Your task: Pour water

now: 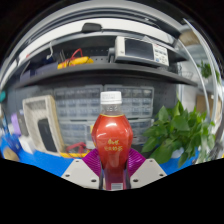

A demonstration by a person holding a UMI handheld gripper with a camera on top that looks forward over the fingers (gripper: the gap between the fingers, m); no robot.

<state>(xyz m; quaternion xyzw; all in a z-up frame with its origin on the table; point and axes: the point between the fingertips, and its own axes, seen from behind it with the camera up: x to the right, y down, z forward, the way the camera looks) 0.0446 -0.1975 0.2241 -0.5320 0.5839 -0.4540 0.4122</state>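
At the far left a pale framed panel (42,122) leans upright, with small blue and yellow oddments near its foot that are too small to name. Behind it runs a dark shelf (60,70) carrying some orange and yellow clutter, and further along the same shelf sits a light-coloured box-shaped appliance (140,49) (possibly a microwave or an instrument, I cannot tell which).

In the middle stands the bottle (111,140), upright, with a white cap and a clear neck above a red body bearing a printed label. It sits right between the fingers of the tongs (112,176), whose pink pads (93,160) hug its lower body on both sides. I see no gap on either side, so the tongs appear closed on the bottle, grasping it low on the barrel. Whether its base rests on the bench is hidden by the fingers.

By my judgement the bottle is thin plastic, fairly full and so moderately heavy, its wall likely to give under a hard squeeze and smooth enough to slip. Taking it at the mid or lower body, where the wall is broad, seems soundest; the cap looks in place and would need removing before any water can be poured.

To the right a leafy green plant (180,132) spreads out near the bottle.
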